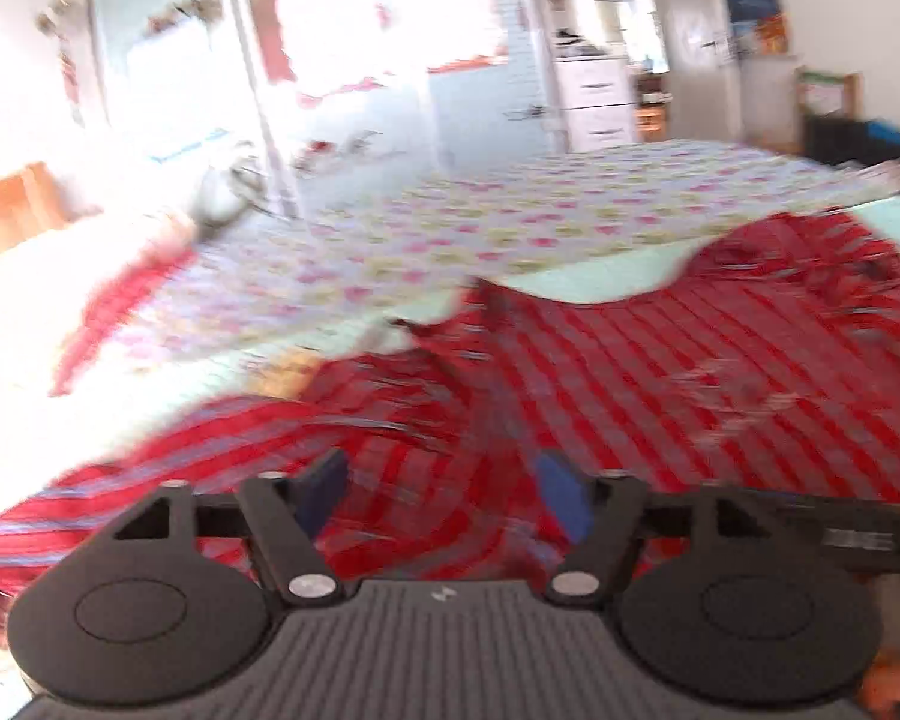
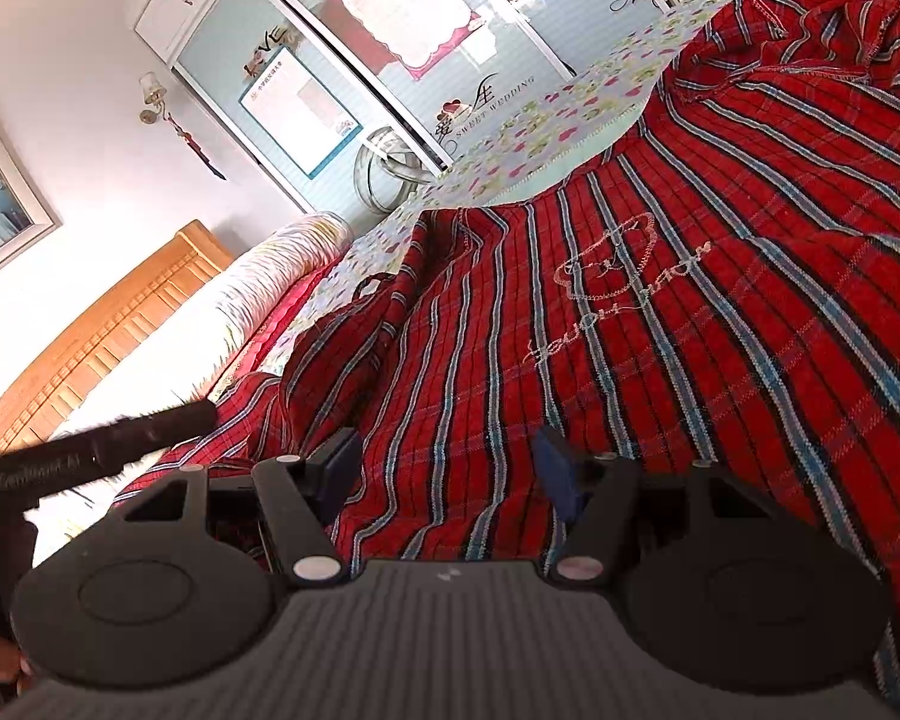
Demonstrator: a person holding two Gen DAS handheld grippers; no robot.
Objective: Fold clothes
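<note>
We had the bed (image 2: 546, 114) under everything, flowered sheet showing past the garment's far edge. The red striped shirt (image 2: 630, 312) lay spread across it, stitched heart logo facing up, with a sleeve bunched into ridges on the headboard (image 2: 90, 348) side. The left wrist view was motion-blurred, so we couldn't read fine detail there. The left gripper (image 1: 444, 492) had its fingers spread, nothing between them, low over the rumpled sleeve. The right gripper (image 2: 444, 477) also sat spread and empty over the shirt's near hem.

Risks as we judged them:
- neither gripper had a hold, so the loose sleeve could slump back out of place
- a pinch into those ridges could catch two layers, or the sheet too
- a crooked fold if only one side got lifted
</note>
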